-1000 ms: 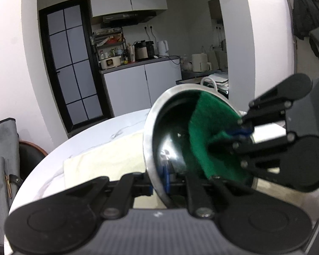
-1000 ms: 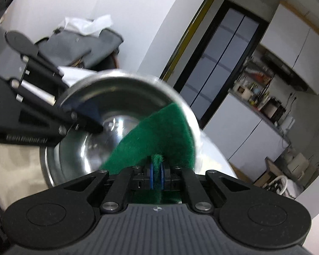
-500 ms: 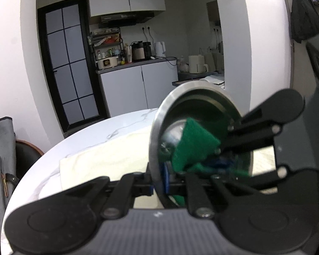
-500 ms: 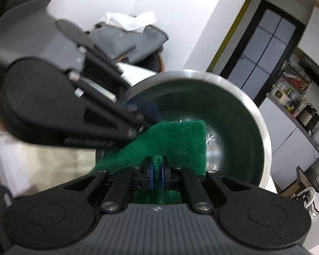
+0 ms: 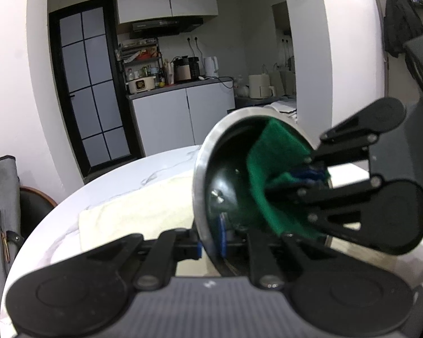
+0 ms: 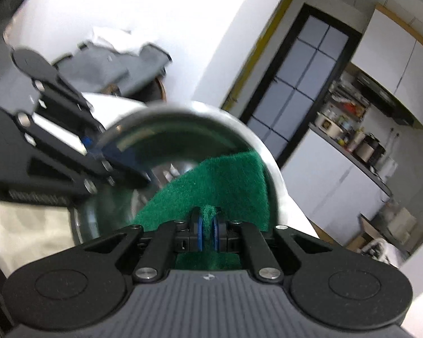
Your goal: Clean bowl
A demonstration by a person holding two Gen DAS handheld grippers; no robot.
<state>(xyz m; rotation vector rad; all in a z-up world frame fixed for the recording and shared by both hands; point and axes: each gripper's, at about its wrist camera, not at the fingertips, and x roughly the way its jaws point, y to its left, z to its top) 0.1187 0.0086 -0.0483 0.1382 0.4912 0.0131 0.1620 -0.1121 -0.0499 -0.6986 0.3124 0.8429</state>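
Two grippers meet at the steel bowl [image 5: 208, 174], tipped on edge above the marble worktop [image 5: 121, 186] and cream cloth [image 5: 138, 214]: we see the left gripper [image 5: 211, 246] clamping its rim, the right gripper [image 6: 207, 232] pinching a green scouring pad [image 6: 220, 186] inside it; no writing we can read.

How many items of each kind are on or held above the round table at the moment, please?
Steel bowl: 1
Green scouring pad: 1
Cream cloth lying on the table: 1
Grippers: 2, the left gripper shut on the bowl's rim, the right gripper shut on the pad
Total: 5
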